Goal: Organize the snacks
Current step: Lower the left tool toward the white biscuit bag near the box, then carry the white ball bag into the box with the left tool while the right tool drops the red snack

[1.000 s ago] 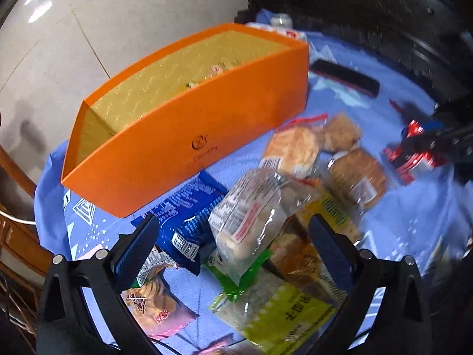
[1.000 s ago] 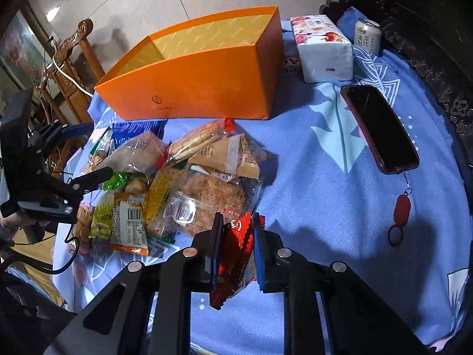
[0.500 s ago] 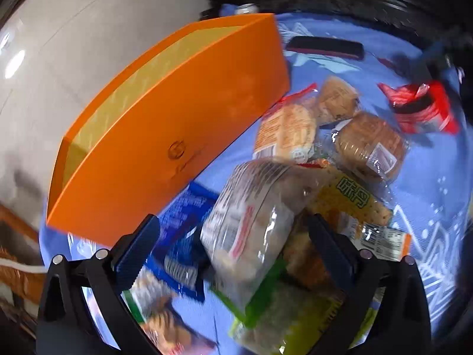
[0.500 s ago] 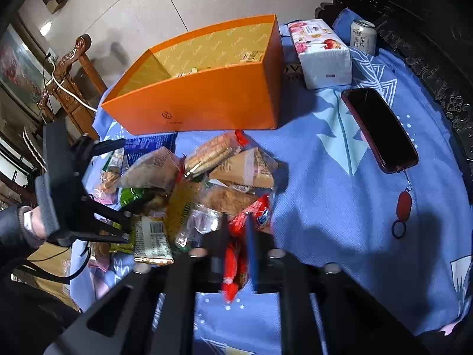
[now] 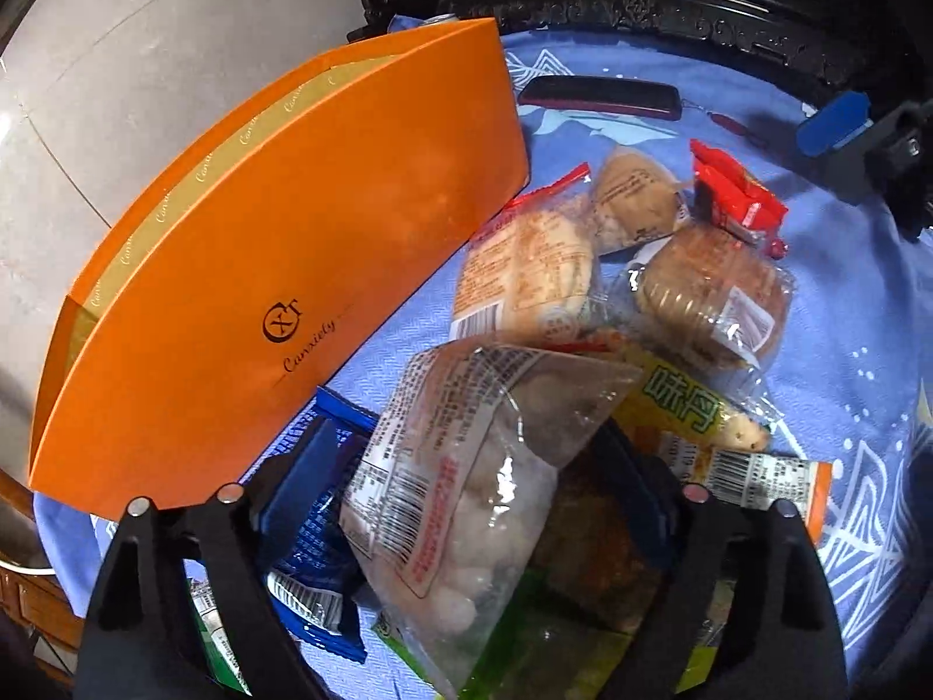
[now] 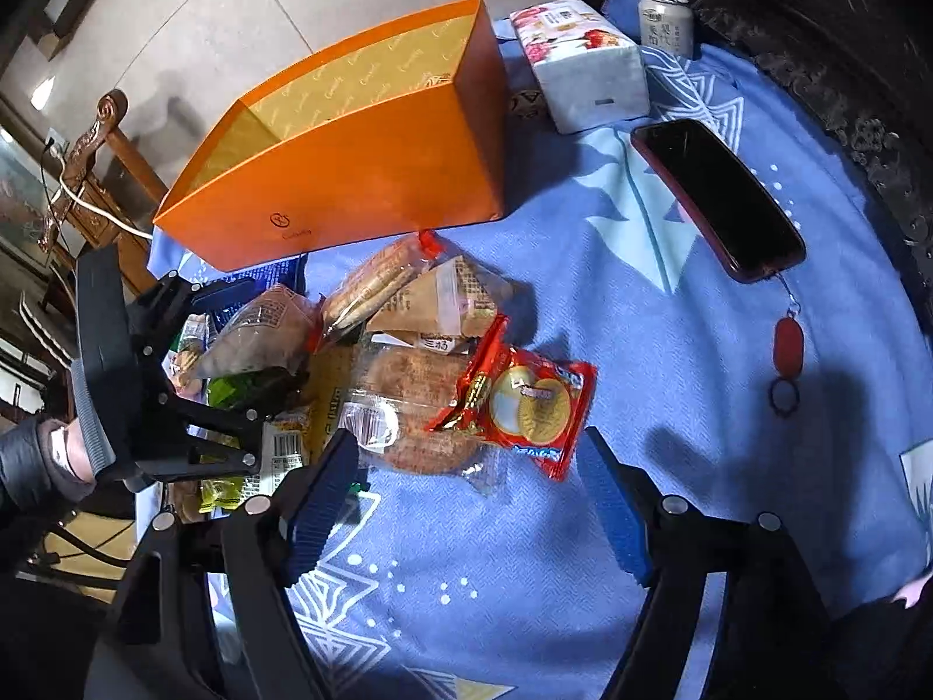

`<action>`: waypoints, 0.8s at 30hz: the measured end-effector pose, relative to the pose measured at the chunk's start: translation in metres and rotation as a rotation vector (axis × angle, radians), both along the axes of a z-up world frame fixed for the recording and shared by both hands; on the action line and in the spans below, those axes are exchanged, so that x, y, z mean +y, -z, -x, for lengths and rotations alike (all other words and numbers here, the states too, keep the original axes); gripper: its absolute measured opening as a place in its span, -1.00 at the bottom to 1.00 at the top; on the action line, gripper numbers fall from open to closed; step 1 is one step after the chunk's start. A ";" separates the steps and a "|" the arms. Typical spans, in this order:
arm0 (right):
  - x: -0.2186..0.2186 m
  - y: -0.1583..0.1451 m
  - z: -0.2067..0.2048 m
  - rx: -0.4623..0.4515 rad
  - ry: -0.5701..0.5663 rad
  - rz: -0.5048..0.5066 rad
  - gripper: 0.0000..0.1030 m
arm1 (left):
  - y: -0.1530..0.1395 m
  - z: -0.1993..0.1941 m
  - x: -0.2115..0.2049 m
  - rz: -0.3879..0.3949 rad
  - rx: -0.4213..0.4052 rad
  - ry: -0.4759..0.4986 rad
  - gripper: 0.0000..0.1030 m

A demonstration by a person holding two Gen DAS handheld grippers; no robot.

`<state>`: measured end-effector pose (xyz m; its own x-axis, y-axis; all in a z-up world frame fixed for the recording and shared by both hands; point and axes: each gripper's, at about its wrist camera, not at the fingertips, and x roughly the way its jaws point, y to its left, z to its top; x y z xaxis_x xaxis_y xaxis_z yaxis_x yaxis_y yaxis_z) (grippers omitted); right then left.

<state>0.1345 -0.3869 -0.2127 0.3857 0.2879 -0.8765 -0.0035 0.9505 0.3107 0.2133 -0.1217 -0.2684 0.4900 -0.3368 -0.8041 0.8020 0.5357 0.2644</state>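
Note:
A pile of wrapped snacks lies on the blue cloth in front of an orange box [image 5: 280, 268], which also shows in the right wrist view [image 6: 361, 175]. My left gripper [image 5: 466, 466] is open, its jaws on either side of a clear bag of pale round snacks [image 5: 466, 478]. My right gripper [image 6: 466, 496] is open and empty just behind a red biscuit packet [image 6: 525, 402], which lies on the cloth against the pile; that packet also shows in the left wrist view [image 5: 735, 192].
A phone [image 6: 717, 198] with a red charm, a tissue pack [image 6: 583, 64] and a drink can [image 6: 665, 23] lie behind and right of the box. A wooden chair [image 6: 87, 151] stands beyond the table's left edge. Dark carved furniture borders the far side.
My right gripper has opened and let go of the red biscuit packet, which now lies on the cloth. My left gripper has moved down and forward around the clear bag.

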 end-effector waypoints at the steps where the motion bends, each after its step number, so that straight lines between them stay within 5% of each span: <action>1: 0.000 0.002 -0.003 -0.004 -0.002 0.023 0.51 | 0.000 0.000 0.000 0.004 0.009 0.004 0.53; 6: -0.004 0.036 -0.025 0.051 0.010 0.014 0.45 | -0.001 -0.004 0.002 0.034 0.076 0.004 0.32; 9: -0.003 0.047 -0.030 0.055 -0.001 0.035 0.01 | -0.002 -0.008 0.006 0.030 0.085 -0.010 0.01; 11: -0.005 0.040 -0.028 0.043 -0.003 0.043 -0.38 | -0.003 -0.013 0.011 0.043 0.105 -0.026 -0.03; 13: -0.006 0.033 -0.025 0.028 -0.006 0.057 -0.49 | -0.006 -0.015 0.015 0.057 0.114 -0.040 -0.06; 24: -0.018 -0.011 -0.009 -0.059 0.060 -0.007 -0.56 | -0.034 -0.011 0.026 0.157 0.141 -0.122 -0.13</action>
<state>0.1431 -0.4049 -0.2022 0.4532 0.2691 -0.8498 0.0350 0.9472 0.3186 0.2247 -0.0955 -0.2349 0.4214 -0.4079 -0.8099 0.7518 0.6566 0.0604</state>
